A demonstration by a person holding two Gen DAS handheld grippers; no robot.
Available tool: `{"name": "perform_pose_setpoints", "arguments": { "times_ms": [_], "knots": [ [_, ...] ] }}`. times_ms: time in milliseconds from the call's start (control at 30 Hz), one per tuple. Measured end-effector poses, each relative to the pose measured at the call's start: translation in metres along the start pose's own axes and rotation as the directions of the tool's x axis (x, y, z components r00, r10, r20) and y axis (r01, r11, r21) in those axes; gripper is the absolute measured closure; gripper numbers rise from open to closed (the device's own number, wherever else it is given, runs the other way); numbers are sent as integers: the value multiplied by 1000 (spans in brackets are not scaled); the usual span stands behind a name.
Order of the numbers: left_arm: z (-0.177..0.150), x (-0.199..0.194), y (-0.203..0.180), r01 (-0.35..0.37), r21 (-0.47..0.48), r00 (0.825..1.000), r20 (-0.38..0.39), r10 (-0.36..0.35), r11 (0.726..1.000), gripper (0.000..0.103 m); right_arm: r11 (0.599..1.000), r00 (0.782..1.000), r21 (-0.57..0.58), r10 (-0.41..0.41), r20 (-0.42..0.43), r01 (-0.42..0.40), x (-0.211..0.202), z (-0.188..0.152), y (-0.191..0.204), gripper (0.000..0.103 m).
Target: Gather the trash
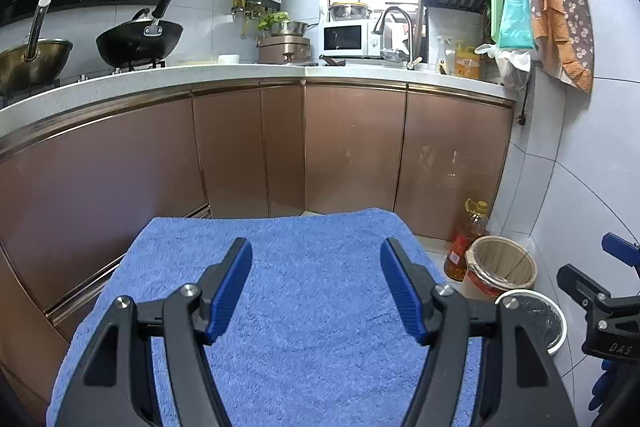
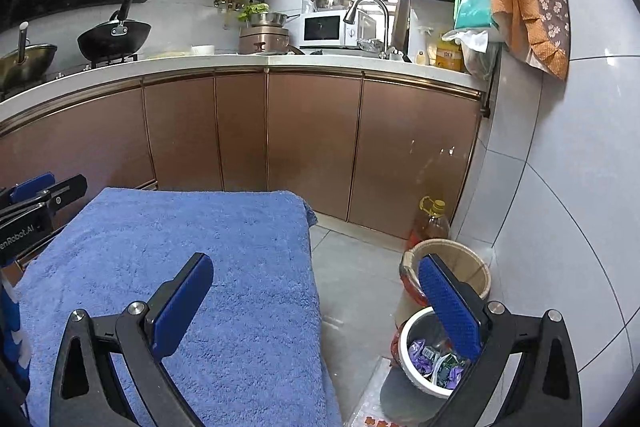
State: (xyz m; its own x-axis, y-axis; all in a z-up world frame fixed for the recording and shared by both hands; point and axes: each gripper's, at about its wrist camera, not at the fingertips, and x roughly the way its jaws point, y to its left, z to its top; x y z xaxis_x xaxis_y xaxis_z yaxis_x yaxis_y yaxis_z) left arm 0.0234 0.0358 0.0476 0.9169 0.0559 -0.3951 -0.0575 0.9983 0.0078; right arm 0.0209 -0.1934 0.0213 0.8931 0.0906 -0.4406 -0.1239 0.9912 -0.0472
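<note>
Trash (image 2: 434,361): crumpled purple and green wrappers, already down in white bin (image 2: 404,333) on floor, right of blue towel (image 2: 200,267) on table. We see no trash left on towel. We think wrappers light, thin, crinkly, a bit slippery; best pinch on bunched fold, gently. Left hand-held gripper (image 1: 316,287) spread wide, nothing between fingers. Right hand-held gripper (image 2: 316,301) spread wide too, empty, hanging over towel edge and bin.
</note>
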Motion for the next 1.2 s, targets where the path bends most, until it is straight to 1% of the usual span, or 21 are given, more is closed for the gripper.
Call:
{"name": "perform_pose_setpoints", "arguments": {
  "times_ms": [100, 267, 533, 833, 1100, 1200],
  "knots": [
    [0, 2, -3, 6, 5, 1000, -6, -6, 1000, 38, 1000, 1000, -1, -1, 1, 1, 1, -1, 0, 0],
    [0, 5, -10, -9, 14, 1000, -16, 9, 1000, 38, 1000, 1000, -6, -4, -4, 4, 3, -1, -1, 0],
    [1, 4, -12, 2, -6, 1000, -23, -2, 1000, 38, 1000, 1000, -3, -20, 7, 20, 2, -1, -9, 0],
    [5, -6, -12, -16, 7, 1000, 14, 16, 1000, 38, 1000, 1000, -3, -14, 23, 14, -3, 0, -7, 0],
    [7, -12, -13, -3, 15, 1000, 28, 3, 1000, 38, 1000, 999, -6, -9, 34, 10, -7, 1, -6, 0],
    [7, -14, -13, -11, 23, 999, 38, 10, 1000, 38, 1000, 999, -9, -8, 42, 8, -10, 1, -6, 0]
  ]
}}
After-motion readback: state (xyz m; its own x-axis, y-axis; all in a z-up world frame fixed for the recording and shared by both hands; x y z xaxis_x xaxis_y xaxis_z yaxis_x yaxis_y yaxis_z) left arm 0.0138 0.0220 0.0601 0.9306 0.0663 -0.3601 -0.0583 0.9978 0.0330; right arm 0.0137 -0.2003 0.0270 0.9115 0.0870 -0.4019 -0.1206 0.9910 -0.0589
